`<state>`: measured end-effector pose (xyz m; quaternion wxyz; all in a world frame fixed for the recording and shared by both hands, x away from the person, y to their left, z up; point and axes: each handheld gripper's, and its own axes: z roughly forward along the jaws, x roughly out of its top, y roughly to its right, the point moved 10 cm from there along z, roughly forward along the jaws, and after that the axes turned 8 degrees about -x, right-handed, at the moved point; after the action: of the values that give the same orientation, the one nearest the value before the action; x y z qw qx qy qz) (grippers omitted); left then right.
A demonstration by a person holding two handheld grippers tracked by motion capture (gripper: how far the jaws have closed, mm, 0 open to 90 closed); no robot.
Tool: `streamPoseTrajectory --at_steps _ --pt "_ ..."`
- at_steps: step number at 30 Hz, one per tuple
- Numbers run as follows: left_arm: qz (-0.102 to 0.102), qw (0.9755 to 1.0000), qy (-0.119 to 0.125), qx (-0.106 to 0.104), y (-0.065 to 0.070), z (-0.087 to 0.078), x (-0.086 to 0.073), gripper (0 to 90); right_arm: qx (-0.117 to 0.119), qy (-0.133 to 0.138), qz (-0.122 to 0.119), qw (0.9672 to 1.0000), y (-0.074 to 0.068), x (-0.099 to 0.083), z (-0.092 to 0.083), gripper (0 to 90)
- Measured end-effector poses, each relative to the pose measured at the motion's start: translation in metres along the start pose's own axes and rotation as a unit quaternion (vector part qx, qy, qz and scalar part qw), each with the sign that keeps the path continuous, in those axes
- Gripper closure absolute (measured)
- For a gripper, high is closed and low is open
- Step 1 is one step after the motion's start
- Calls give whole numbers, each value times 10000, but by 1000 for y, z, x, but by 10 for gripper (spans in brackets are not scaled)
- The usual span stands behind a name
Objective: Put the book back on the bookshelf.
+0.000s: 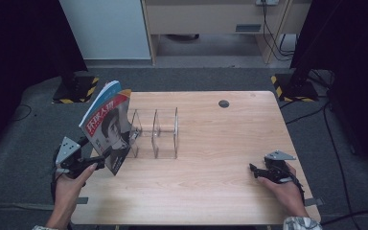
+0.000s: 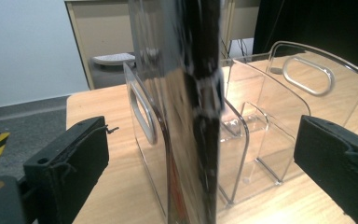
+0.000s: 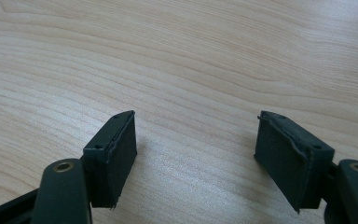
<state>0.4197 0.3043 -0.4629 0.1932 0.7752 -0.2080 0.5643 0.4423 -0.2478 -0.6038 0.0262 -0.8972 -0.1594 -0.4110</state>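
The left gripper [image 2: 200, 163] has its jaws wide apart around the magazine [image 1: 108, 127], which leans at the clear rack's [image 1: 165, 132] left end. Nothing pinches it, so it may tip over.

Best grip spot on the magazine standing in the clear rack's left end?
Likely the magazine's near edge, from the person's side: it stands on edge, tilted left, in the clear rack, and that edge sticks out of it. The left hand-held gripper's open jaws straddle it there.
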Motion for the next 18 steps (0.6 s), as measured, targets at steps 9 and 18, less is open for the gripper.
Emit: streamPoseTrajectory --at_steps 9,18 --pt "-4 9999 -113 -41 6 -9 -17 37 -2 -4 6 10000 0 0 0 292" --pt "0 9999 -120 -63 14 -16 -26 54 -1 -4 23 10000 0 0 0 288"
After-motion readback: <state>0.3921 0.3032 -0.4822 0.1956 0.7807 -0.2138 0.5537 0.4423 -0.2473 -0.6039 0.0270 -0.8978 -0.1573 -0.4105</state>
